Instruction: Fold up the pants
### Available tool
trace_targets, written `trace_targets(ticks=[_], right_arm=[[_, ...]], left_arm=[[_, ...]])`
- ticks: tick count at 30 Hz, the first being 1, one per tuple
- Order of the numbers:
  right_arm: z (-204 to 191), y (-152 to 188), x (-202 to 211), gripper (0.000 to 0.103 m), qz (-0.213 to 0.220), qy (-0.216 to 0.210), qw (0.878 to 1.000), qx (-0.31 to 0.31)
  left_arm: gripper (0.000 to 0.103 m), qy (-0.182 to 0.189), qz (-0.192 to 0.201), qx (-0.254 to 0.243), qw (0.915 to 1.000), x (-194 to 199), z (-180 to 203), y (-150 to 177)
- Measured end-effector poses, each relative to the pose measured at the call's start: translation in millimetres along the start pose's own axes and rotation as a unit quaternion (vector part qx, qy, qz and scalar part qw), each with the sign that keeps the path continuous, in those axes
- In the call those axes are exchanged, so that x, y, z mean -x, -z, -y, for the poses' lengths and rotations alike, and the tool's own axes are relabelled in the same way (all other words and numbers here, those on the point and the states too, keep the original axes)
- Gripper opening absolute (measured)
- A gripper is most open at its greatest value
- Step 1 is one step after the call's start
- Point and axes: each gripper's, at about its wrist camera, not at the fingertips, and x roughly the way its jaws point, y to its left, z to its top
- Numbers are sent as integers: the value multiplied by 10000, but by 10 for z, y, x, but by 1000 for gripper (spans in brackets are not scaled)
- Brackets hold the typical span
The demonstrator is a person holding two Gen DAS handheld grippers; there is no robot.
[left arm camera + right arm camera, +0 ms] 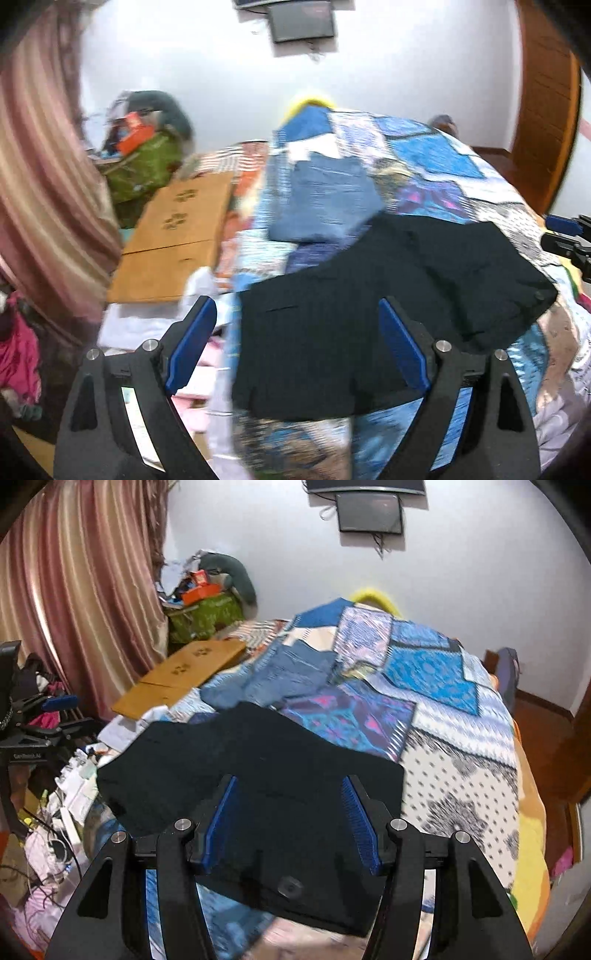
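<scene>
Black pants (388, 291) lie folded and flat on a patchwork bedspread (436, 162); they also show in the right wrist view (243, 775). My left gripper (297, 314) is open and empty, just above the near left part of the pants. My right gripper (288, 790) is open and empty over the near edge of the pants, where a button (290, 886) shows. The right gripper also shows at the right edge of the left wrist view (569, 236). The left gripper shows at the left edge of the right wrist view (55, 716).
Folded blue jeans (325, 195) lie beyond the black pants, also in the right wrist view (280, 675). A flat cardboard box (173, 236) and clutter lie left of the bed. A pink curtain (74, 590) hangs left. A wooden door (546, 103) stands right.
</scene>
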Motion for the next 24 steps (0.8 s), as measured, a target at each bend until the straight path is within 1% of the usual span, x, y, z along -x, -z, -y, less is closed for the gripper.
trace_targets(ticks=[2,6,7,9,11,13,16,21,24], right_arm=[[-97,-36,-44,54,37,-86,10000,31],[-269,-68,-194,54,3,-237,9997,73],[-312,-63,-230,54,-27,-271,9996,88],[-395,-58,-319,54,-89,-331,9993,123],[-473,-36,-400,54,-178,-378,9990,165],[-547,-21,-506,54,-285,-395,9986,202],[-632,16,-676,54,-495,-403,9976,253],[-729,125,-903,54,-835,-351,9951,388],[-750,184,-974,54,-957,-331,9937,479]], left_arm=[[90,-82,-55,182,9998,25,-233,76],[92,-41,-326,577,9978,-85,-565,319],[92,8,-406,671,9969,-132,-620,383],[92,221,-639,946,9932,-268,-714,541],[92,486,-916,1232,9870,-444,-749,715],[92,655,-1089,1415,9818,-565,-766,843],[92,952,-1365,1753,9704,-755,-760,1054],[92,1466,-1624,2262,9492,-983,-731,1259],[92,1660,-1719,2442,9398,-1099,-696,1291]])
